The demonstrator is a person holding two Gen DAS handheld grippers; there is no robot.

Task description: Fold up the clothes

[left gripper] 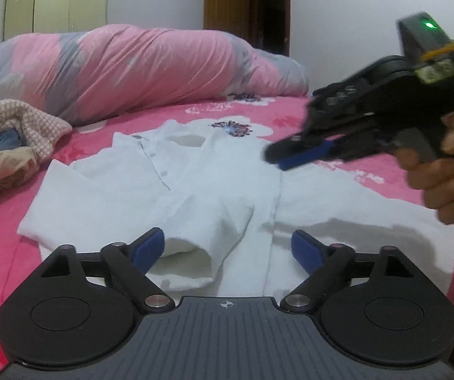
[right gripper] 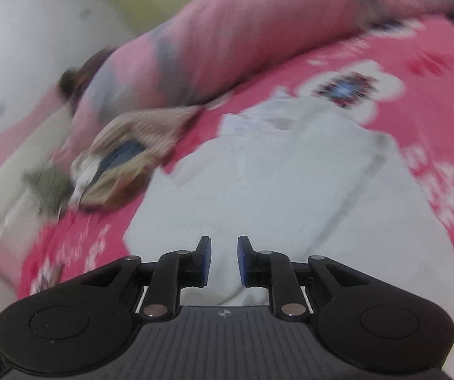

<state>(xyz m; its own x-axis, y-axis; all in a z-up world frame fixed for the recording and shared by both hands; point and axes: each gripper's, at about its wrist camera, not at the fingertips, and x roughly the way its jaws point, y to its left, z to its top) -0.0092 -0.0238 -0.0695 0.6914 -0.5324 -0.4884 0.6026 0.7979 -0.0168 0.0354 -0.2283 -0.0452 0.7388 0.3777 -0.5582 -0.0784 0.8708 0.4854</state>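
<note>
Two tongs over white shirt (left gripper: 195, 190) | left tongs (left gripper: 228, 247) spread | right tongs (right gripper: 224, 261) narrow, empty

left wrist: low over bed | right wrist: same shirt (right gripper: 290, 171)

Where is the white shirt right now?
The white shirt lies flat on the pink bedsheet, mid-frame in both views, with the clothes pile to its left.

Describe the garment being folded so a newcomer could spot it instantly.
Start at the bed with the pink floral sheet. In its middle lies the white shirt, spread flat. Unlike the heap of clothes at the left, it is plain white, buttoned and collared.
</note>
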